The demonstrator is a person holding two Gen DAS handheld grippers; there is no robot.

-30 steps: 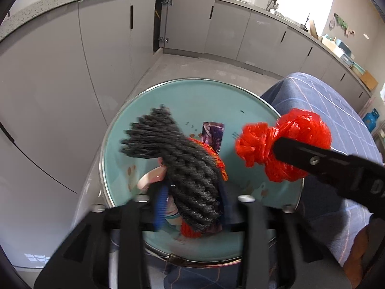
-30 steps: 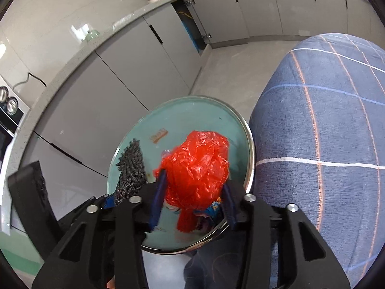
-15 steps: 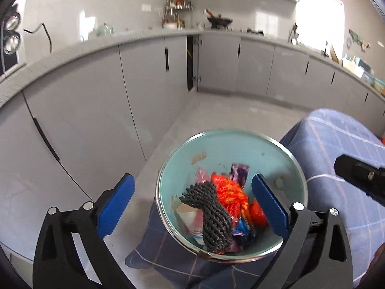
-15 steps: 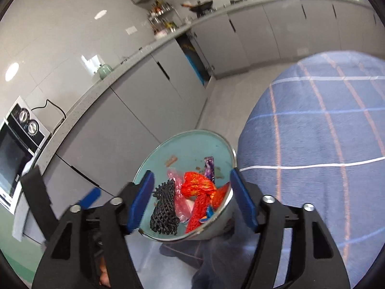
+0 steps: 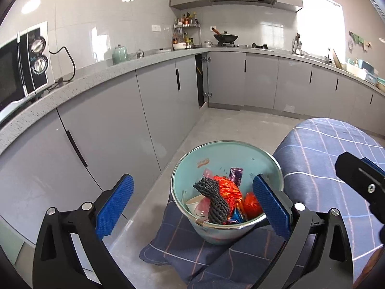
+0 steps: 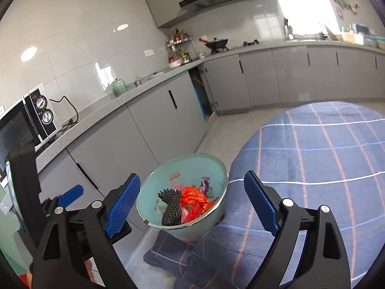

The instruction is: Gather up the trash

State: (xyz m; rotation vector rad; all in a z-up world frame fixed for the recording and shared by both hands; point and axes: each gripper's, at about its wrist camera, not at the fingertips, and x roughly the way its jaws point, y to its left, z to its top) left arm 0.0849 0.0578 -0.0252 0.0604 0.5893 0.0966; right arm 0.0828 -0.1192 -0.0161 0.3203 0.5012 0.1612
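Note:
A pale teal bin [image 5: 216,151] [image 6: 156,187] stands on the floor beside the table. Inside lie a black foam net [image 5: 215,201] [image 6: 172,207], a crumpled red plastic bag [image 5: 227,189] [image 6: 193,198], a purple wrapper [image 5: 235,174] and other scraps. My left gripper [image 5: 192,207] is open and empty, raised above the bin. My right gripper [image 6: 192,204] is open and empty, also above the bin. The right gripper's body shows at the right edge of the left wrist view [image 5: 361,183].
A table with a blue checked cloth [image 5: 336,159] [image 6: 324,159] lies to the right; its cloth hangs down by the bin. Grey kitchen cabinets [image 5: 149,110] line the left and back. A microwave [image 5: 21,62] sits on the counter.
Both grippers opened and dropped the black net and red bag into the bin, then pulled up and back away from it.

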